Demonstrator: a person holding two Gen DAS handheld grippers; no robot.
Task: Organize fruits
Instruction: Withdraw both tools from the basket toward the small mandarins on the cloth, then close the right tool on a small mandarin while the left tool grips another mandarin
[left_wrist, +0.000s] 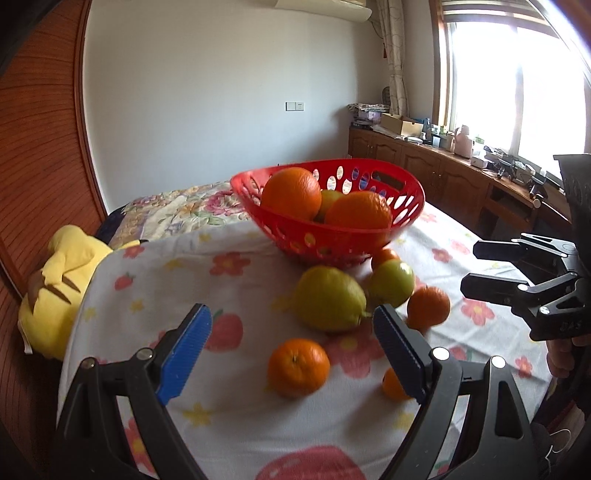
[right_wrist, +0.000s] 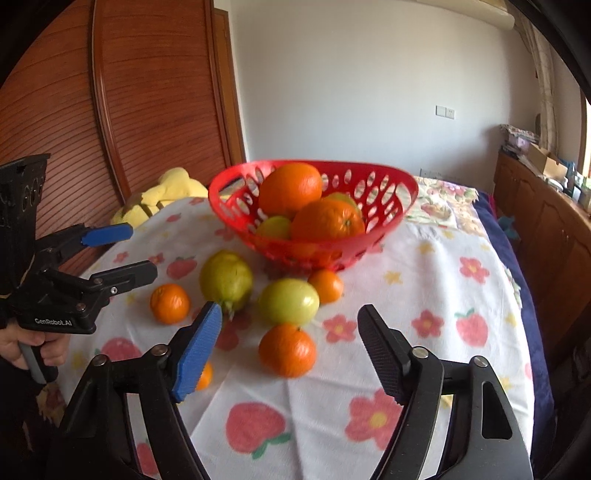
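Observation:
A red plastic basket stands on the flowered cloth and holds two big oranges and some green fruit. In front of it lie a yellow-green lemon, a green apple and several small mandarins, one nearest my left gripper, one nearest my right. My left gripper is open and empty, above the near mandarin. My right gripper is open and empty, above its mandarin; it also shows in the left wrist view.
The cloth-covered table drops off at its left and right edges. A yellow plush toy lies at the far left edge. A wooden sideboard with clutter runs under the window on the right.

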